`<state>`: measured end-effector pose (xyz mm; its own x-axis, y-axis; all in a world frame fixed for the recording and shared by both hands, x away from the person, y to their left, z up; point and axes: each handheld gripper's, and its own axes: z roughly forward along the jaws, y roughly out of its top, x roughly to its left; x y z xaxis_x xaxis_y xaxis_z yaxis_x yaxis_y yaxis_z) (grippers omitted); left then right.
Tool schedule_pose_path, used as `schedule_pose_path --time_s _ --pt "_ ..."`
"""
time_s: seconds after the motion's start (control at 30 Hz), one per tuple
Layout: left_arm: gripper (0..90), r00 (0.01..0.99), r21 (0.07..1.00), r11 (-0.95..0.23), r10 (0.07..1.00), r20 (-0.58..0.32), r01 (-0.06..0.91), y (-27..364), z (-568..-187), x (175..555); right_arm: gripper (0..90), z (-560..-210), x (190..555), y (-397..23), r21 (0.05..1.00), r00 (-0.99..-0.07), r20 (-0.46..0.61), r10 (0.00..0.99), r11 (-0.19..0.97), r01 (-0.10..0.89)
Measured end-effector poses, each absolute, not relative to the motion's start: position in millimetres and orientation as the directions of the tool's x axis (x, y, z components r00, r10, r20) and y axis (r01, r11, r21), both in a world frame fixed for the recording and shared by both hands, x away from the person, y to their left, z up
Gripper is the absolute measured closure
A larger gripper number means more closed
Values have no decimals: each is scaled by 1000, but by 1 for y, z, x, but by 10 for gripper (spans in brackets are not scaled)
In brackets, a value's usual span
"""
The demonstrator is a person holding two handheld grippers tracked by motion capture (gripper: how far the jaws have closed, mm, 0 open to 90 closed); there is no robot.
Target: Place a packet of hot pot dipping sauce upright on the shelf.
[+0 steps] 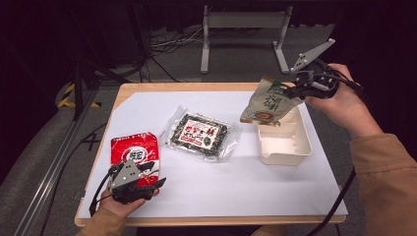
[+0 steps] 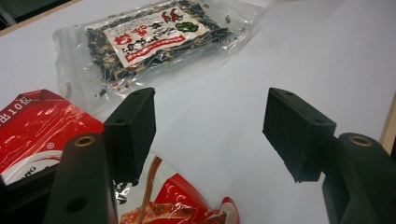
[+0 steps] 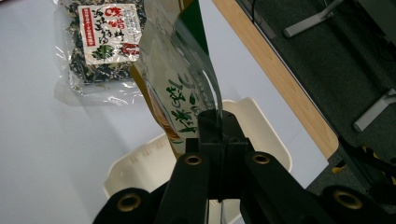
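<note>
A green-and-tan pouch (image 1: 268, 101) is pinched by its edge in the right gripper (image 1: 295, 91), fingers clamped tight on it, held up over the white bin (image 1: 282, 142). Left gripper (image 1: 147, 184) is parked with fingers spread, just beside the red packet (image 1: 134, 152) on the tabletop (image 1: 246, 182)

A clear seaweed packet (image 1: 199, 134) lies flat mid-table on the white sheet (image 1: 236, 182), with grey stand legs (image 1: 243, 29) on the floor beyond.
</note>
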<state>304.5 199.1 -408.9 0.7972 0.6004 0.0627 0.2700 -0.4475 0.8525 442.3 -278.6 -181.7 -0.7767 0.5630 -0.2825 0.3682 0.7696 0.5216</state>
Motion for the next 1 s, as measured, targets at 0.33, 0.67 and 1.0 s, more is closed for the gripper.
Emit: schedule_pose_path --time_s 0.33,0.67,1.0 --pt "349 786 853 -441 615 61 279 203 -409 302 894 -182 459 -290 510 -753 -309 580 770 384" --pt "349 775 851 -438 629 59 291 207 -410 299 894 -184 476 -305 501 -735 -351 581 779 376" --pt "348 774 850 -438 630 59 291 208 -411 298 894 -190 491 -315 496 -710 -380 593 778 385"
